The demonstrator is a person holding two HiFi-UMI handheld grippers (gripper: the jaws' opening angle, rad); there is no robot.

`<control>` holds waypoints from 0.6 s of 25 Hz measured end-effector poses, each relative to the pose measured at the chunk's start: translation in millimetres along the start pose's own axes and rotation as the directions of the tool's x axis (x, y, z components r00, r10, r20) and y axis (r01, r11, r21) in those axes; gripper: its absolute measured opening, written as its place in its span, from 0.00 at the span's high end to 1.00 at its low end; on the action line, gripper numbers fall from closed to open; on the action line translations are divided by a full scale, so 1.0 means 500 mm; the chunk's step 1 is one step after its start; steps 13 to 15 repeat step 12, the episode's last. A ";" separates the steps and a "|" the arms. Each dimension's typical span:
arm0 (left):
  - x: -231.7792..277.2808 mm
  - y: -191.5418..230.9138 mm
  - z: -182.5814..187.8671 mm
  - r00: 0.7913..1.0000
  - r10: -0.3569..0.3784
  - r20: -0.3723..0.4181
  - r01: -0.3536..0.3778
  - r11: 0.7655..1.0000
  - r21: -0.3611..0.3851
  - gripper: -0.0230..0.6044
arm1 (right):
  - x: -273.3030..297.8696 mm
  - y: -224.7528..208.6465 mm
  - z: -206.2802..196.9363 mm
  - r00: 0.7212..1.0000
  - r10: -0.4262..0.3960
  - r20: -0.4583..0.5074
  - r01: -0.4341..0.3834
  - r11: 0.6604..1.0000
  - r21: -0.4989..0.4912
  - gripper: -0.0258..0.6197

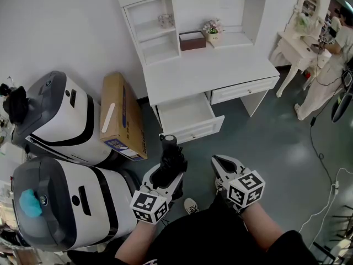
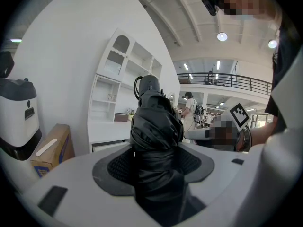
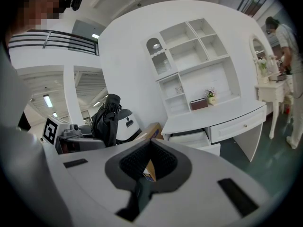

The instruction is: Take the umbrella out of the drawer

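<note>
A folded black umbrella (image 1: 169, 162) stands upright in my left gripper (image 1: 167, 176), which is shut on its lower part, low in the head view and well in front of the desk. In the left gripper view the umbrella (image 2: 155, 136) fills the space between the jaws. The white desk's drawer (image 1: 189, 117) is pulled open and its inside looks bare. My right gripper (image 1: 219, 164) hovers just right of the umbrella, jaws together, holding nothing. In the right gripper view the umbrella (image 3: 106, 119) shows at the left and the open drawer (image 3: 190, 138) beyond.
A cardboard box (image 1: 122, 117) leans left of the desk (image 1: 209, 73). Two white-and-grey machines (image 1: 60, 120) (image 1: 69, 203) stand at the left. A person (image 1: 331, 65) works at a small vanity table at the far right. A cable (image 1: 325, 197) trails over the floor.
</note>
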State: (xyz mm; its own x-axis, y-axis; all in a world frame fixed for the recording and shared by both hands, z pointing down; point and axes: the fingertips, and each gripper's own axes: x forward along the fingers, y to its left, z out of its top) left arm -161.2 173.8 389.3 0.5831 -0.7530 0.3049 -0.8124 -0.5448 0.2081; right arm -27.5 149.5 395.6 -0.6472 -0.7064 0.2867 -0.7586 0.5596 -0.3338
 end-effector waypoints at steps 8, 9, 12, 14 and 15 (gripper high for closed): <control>-0.008 -0.007 -0.006 1.000 -0.001 -0.006 0.001 1.000 0.004 0.55 | -0.005 0.008 -0.003 1.000 0.003 0.002 -0.003 1.000 -0.001 0.96; -0.009 -0.007 -0.006 1.000 -0.001 -0.005 0.001 1.000 0.005 0.55 | -0.006 0.009 -0.003 1.000 0.003 0.002 -0.003 1.000 -0.001 0.96; -0.012 -0.008 -0.006 1.000 0.000 -0.004 0.000 1.000 0.008 0.55 | -0.008 0.011 -0.005 1.000 0.005 0.002 -0.005 1.000 -0.002 0.96; -0.012 -0.008 -0.006 1.000 0.000 -0.004 0.000 1.000 0.008 0.55 | -0.008 0.011 -0.005 1.000 0.005 0.002 -0.005 1.000 -0.002 0.96; -0.012 -0.008 -0.006 1.000 0.000 -0.004 0.000 1.000 0.008 0.55 | -0.008 0.011 -0.005 1.000 0.005 0.002 -0.005 1.000 -0.002 0.96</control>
